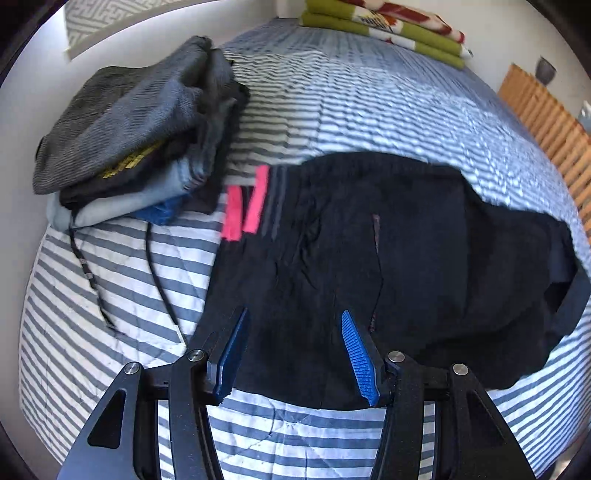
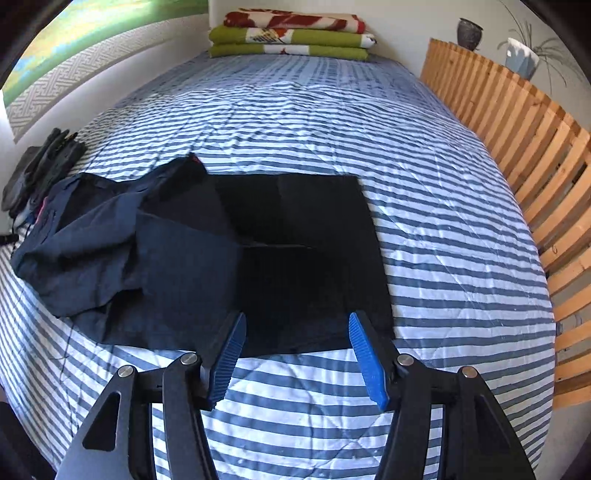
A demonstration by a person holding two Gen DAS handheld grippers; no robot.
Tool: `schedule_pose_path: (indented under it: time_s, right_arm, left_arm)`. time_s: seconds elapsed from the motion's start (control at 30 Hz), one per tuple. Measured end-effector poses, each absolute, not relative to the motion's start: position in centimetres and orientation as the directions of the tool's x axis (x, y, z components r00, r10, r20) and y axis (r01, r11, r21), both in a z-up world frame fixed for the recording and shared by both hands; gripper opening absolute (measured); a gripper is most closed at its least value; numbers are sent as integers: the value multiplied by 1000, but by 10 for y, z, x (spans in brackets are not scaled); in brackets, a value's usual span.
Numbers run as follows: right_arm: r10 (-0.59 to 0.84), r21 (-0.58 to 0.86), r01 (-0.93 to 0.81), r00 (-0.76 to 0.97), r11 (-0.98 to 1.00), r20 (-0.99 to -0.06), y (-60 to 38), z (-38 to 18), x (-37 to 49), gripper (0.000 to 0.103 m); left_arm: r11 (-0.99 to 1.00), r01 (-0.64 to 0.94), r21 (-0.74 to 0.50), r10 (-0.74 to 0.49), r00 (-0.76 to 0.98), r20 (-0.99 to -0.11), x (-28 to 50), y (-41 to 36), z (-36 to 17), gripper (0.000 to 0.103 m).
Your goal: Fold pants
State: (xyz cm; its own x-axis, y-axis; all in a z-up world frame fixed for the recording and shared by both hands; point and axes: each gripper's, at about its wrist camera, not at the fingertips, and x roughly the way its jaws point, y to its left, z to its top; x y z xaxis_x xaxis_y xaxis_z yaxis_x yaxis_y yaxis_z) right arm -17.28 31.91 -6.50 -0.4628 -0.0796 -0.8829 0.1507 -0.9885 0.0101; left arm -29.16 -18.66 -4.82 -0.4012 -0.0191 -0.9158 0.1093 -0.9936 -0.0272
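Two grippers, left gripper (image 1: 293, 321) and right gripper (image 2: 297, 323), hover released, jaws apart, above dark pants (image 2: 258, 251) spread on striped bed (image 2: 443, 221). Folded pile (image 1: 140, 136) lies beside pants.

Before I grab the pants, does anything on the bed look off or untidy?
Yes. The dark pants lie unevenly: the right part is flat and square, but the left part is bunched and wrinkled. Both the left gripper and the right gripper are open, holding nothing.

Pants (image 2: 229, 258) on the bed (image 2: 443, 258), clothes pile (image 1: 136, 136) left, folded blankets (image 2: 291, 35) behind.
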Motion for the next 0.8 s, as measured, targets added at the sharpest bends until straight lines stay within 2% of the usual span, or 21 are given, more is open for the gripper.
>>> schedule_pose_path:
  time_s: [0.07,0.17,0.3,0.37,0.47,0.5,0.57,0.63,0.8]
  right_arm:
    - [-157,87,190,-396,-978,-905,319,-77,-171,54]
    - [-202,114,258,-346,-959,-916,299,-91,-167,54]
    - [-340,218,379,-296,-900,-893,253,-96,-176,53]
    - [-338,192,413,-314,-890,-887,233,-96,-196,53]
    - [-205,73,302,-434,-951,-877,237,-87,-247,49]
    - [-155,64,201,-480,-978,-863,254,-78,-267,49]
    - [-139,140,39,-534,-989,-834,298,-58,-291,50]
    - [-180,202,23,-559,-979,-809,329,-42,-293,52]
    - [-131,131,43,-588,-990,-798,367,-39,-272,59]
  left_arm:
    - [-995,92,-32,-6,-391,-920,-293,-177,-59,55]
    - [-995,92,-34,-3,-383,-924,-298,-170,-72,55]
    - [-994,99,-43,2,-382,-924,-302,-162,-76,55]
    - [-994,100,-41,0,-379,-925,-303,-159,-77,55]
    - [-993,113,-34,-12,-382,-924,-304,-159,-74,55]
    - [-993,117,-17,-31,-393,-919,-302,-156,-70,55]
    - [-996,91,11,-48,-426,-903,-296,-145,-59,55]
    - [-999,33,16,-29,-464,-885,-288,-125,-46,55]
    - [-981,-192,6,96,-521,-848,-271,-37,-26,55]
